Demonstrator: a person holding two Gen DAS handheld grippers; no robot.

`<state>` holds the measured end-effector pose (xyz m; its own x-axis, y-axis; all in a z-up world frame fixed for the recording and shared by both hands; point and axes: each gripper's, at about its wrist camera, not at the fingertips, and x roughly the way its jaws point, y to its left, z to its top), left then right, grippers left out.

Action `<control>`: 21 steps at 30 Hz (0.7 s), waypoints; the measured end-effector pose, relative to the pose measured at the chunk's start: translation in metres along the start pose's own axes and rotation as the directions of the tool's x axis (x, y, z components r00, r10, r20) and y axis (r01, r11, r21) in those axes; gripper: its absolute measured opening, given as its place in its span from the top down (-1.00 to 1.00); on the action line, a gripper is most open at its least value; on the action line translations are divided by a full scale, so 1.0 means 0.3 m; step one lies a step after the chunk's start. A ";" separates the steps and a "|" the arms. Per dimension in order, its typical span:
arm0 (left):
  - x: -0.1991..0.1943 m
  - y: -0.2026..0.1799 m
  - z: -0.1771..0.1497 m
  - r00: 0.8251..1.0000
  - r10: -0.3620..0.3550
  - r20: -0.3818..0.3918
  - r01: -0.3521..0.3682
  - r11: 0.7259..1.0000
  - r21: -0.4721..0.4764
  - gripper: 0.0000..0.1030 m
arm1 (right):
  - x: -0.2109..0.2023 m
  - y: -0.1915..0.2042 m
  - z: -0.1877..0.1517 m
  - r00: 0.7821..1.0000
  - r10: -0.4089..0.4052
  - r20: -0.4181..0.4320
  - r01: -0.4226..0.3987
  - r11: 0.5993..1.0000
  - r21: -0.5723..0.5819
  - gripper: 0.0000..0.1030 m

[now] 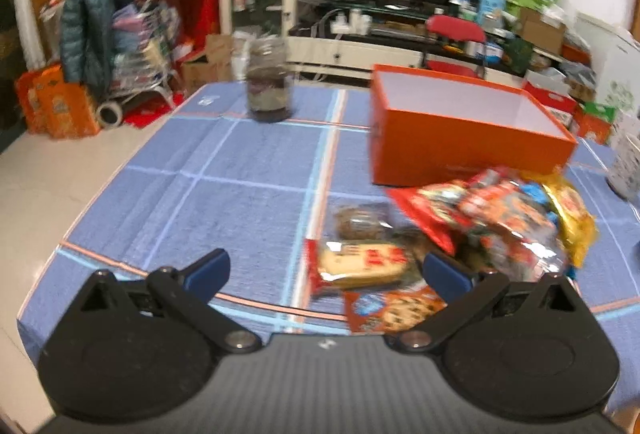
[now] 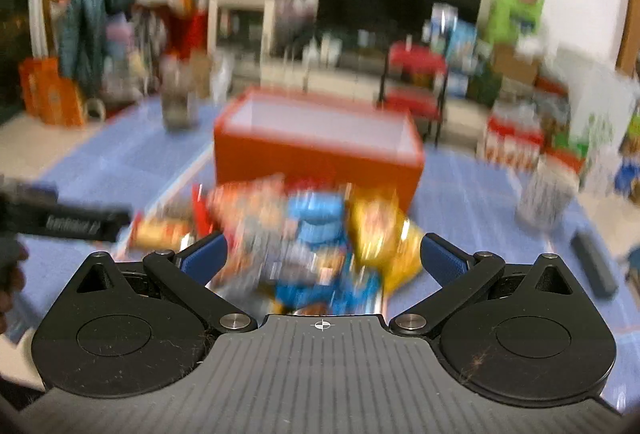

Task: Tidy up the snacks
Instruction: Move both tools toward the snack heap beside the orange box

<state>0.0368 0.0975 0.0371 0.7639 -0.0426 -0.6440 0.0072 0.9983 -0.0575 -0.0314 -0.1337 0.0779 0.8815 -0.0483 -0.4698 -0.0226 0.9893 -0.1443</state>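
A pile of snack packets [image 1: 488, 222] lies on the blue checked tablecloth [image 1: 240, 193], in front of an open orange box [image 1: 460, 129] with a white inside. My left gripper [image 1: 326, 272] is open and empty, low over the cloth, with a cream and red packet [image 1: 360, 262] and a cookie packet [image 1: 392, 310] between its fingers. In the blurred right wrist view, my right gripper [image 2: 322, 258] is open and empty just before the pile [image 2: 312, 230], with a blue packet [image 2: 320, 222] and a yellow packet [image 2: 380, 230] ahead. The orange box [image 2: 316, 153] stands behind the pile.
A glass jar [image 1: 268, 81] stands at the table's far side. A white patterned cup [image 2: 544, 193] and a dark remote [image 2: 592, 266] sit to the right. The left gripper's body [image 2: 68, 222] shows at the left edge. Cluttered shelves, a TV and a red chair [image 1: 456, 33] stand beyond.
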 end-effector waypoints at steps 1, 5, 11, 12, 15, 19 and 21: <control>0.005 0.024 0.005 1.000 0.001 0.003 -0.001 1.000 -0.022 -0.99 | -0.019 -0.025 0.008 0.997 0.016 0.076 -0.019 0.999 0.028 -0.86; 0.022 0.096 0.015 1.000 -0.019 0.005 0.019 0.994 -0.105 -0.99 | -0.060 -0.107 -0.035 0.923 0.070 0.378 -0.095 0.994 0.047 -0.86; 0.076 0.117 0.013 0.999 -0.038 -0.012 0.036 0.992 -0.122 -0.99 | 0.080 -0.151 -0.124 0.965 0.124 0.230 -0.133 0.991 0.023 -0.85; 0.079 0.109 0.014 0.999 -0.037 -0.003 0.036 0.994 -0.105 -0.99 | 0.097 -0.159 -0.147 0.969 0.115 0.217 -0.122 0.992 0.020 -0.86; 0.076 0.093 0.017 0.998 -0.058 0.031 0.059 0.997 -0.050 -0.99 | 0.110 -0.163 -0.151 0.970 0.062 0.237 -0.060 0.998 -0.015 -0.86; 0.065 0.062 0.005 0.995 -0.084 0.060 0.082 0.996 0.039 -0.99 | 0.122 -0.172 -0.136 0.966 0.056 0.252 -0.041 0.997 -0.063 -0.86; 0.065 0.051 -0.006 0.992 -0.107 0.060 0.102 0.991 0.092 -0.99 | 0.143 -0.184 -0.129 0.972 0.088 0.218 -0.076 0.995 -0.062 -0.86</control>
<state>0.0505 0.1118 0.0223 0.7963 -0.1471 -0.5868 0.1439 0.9882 -0.0524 -0.0104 -0.1956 0.0320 0.9576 0.0701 -0.2795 -0.1190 0.9795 -0.1622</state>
